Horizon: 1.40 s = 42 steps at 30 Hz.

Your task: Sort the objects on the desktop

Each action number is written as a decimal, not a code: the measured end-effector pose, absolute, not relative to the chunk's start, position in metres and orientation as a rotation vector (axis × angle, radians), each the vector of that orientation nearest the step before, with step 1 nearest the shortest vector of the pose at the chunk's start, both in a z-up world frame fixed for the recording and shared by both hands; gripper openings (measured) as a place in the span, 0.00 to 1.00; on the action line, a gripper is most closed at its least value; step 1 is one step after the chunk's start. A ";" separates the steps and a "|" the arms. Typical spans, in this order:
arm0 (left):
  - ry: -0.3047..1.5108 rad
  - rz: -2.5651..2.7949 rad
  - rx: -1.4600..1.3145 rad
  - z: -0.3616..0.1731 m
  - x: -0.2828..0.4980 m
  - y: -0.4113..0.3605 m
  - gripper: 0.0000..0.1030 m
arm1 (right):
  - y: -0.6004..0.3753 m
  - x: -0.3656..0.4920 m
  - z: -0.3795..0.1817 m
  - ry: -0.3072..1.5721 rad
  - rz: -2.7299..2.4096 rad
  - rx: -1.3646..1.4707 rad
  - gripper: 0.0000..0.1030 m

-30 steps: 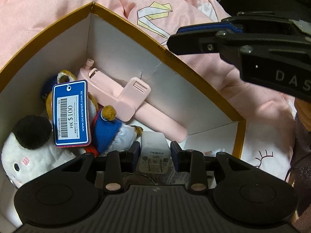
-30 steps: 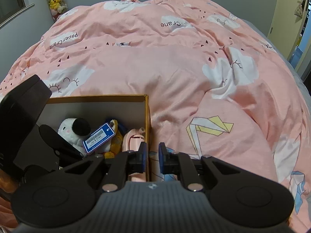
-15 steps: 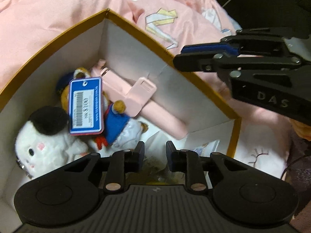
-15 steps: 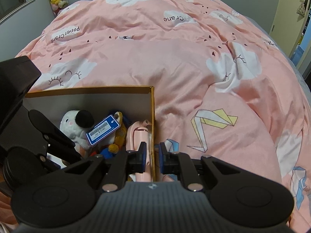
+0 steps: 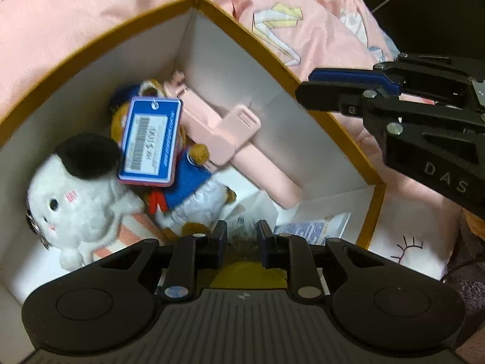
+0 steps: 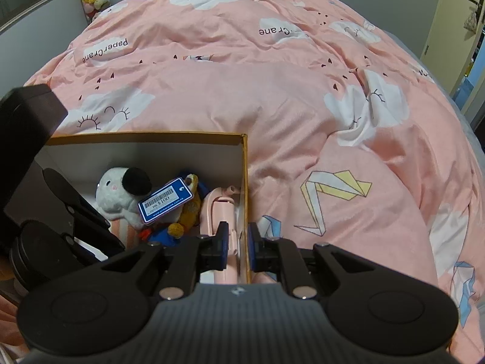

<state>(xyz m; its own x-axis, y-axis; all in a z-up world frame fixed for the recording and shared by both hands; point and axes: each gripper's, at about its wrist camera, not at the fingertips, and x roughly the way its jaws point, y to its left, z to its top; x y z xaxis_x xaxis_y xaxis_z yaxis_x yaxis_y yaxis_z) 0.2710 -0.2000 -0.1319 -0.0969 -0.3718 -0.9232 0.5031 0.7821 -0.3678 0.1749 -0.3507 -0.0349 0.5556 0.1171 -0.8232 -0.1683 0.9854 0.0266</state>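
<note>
Here we look steeply down into the open cardboard box (image 5: 274, 60) that fills most of the left wrist frame. Our left gripper (image 5: 241, 233) hangs over its lower middle, jaws narrowed after just closing, with nothing pinched; the white charger (image 5: 257, 209) lies just beyond the tips. At upper right, our right gripper (image 6: 238, 241) straddles the box's right wall, jaws pinching it, the pink folding stick (image 5: 230, 139) just inside. The white plush (image 5: 78, 194) sits lower left, the blue price tag (image 5: 150, 145) above it.

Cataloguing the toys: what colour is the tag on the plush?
Blue, with a white barcode panel; clearest in the left wrist view.
</note>
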 end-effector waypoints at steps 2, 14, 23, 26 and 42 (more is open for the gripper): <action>1.518 -0.708 0.127 -0.134 0.270 -0.201 0.18 | -0.351 0.175 -0.035 0.970 0.168 -0.054 0.13; 1.558 -0.653 0.025 -0.154 0.277 -0.199 0.12 | -0.347 0.174 -0.036 0.968 0.168 -0.063 0.13; 1.486 -0.656 0.031 -0.124 0.269 -0.186 0.12 | -0.341 0.164 -0.032 0.984 0.194 -0.052 0.13; 1.431 -0.641 0.056 -0.106 0.259 -0.179 0.12 | -0.335 0.158 -0.027 0.982 0.204 -0.051 0.14; 1.138 -0.457 0.128 -0.021 0.177 -0.134 0.14 | -0.296 0.104 0.000 0.920 0.309 -0.022 0.24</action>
